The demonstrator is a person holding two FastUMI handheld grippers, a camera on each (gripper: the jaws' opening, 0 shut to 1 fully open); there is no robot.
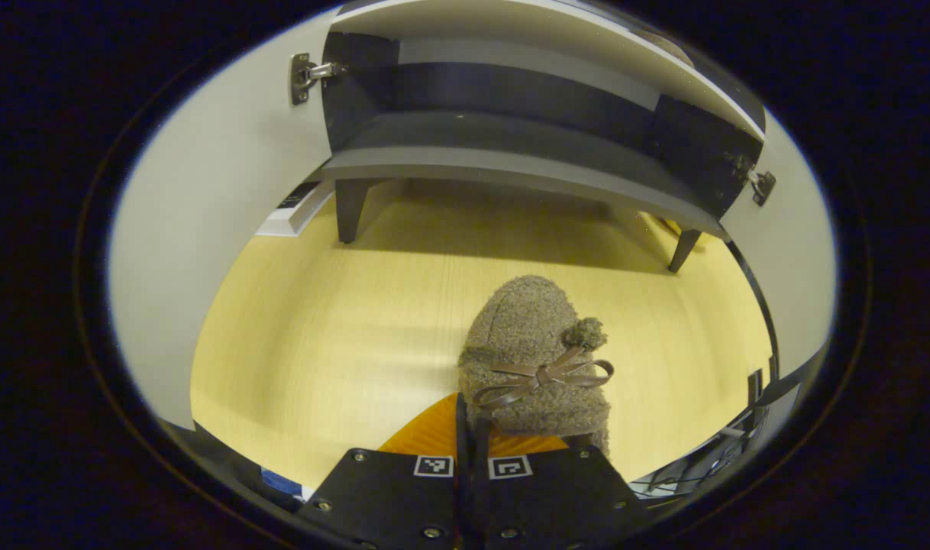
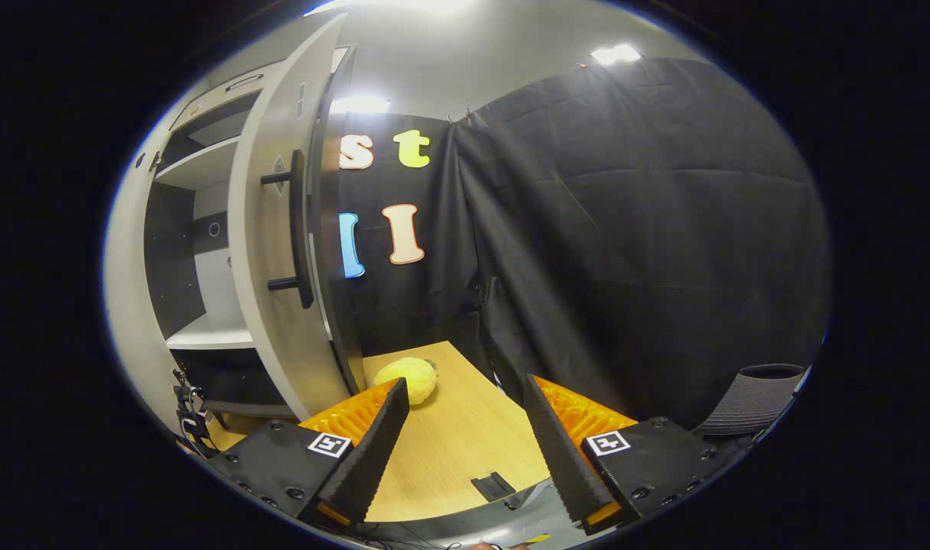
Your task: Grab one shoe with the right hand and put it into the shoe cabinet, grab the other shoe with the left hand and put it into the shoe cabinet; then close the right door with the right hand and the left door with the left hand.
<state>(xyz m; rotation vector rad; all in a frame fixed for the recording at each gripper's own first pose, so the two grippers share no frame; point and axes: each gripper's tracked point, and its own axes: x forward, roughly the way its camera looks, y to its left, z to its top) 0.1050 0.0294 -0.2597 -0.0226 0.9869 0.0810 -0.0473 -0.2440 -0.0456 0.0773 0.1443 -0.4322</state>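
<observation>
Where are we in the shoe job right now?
No shoe shows inside the cabinet yet. The left gripper is shut on the fuzzy slipper, facing the open cabinet. The right gripper is open and empty beside the open right door. Left: shelving and both doors.

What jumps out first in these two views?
In the left gripper view, a fuzzy grey-brown shoe with a bow, pinched in the left gripper over the wooden floor before the open cabinet. In the right gripper view, the right gripper gapes empty, beyond it a yellow fluffy thing beside the open door.
</observation>
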